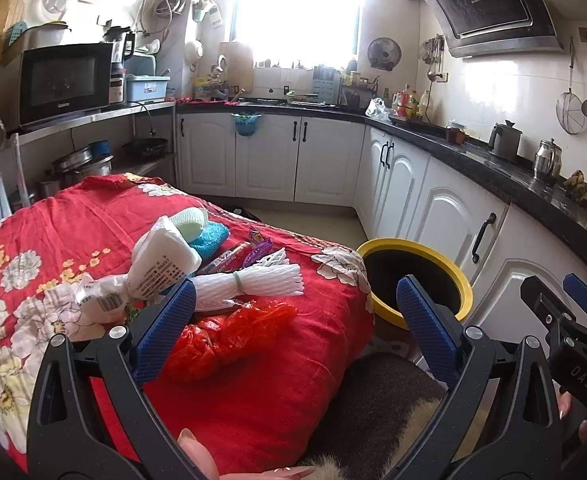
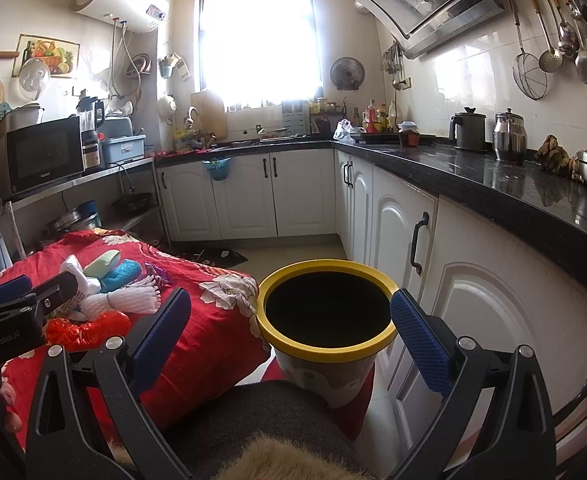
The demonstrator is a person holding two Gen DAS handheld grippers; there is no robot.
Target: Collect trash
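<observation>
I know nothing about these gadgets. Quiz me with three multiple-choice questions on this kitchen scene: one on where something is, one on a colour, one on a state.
1. Where is the bin?
A. on the counter
B. on the floor beside the red-covered table
C. on the microwave

2. What colour is the bin's rim?
A. yellow
B. green
C. white

3. How is the left tool?
A. shut on the red bag
B. shut on nothing
C. open, holding nothing

Answers:
1 B, it stands between the table and the white cabinets.
2 A, a yellow ring circles its dark opening.
3 C, its blue pads stand wide apart, with the red bag lying on the cloth between them.
</observation>
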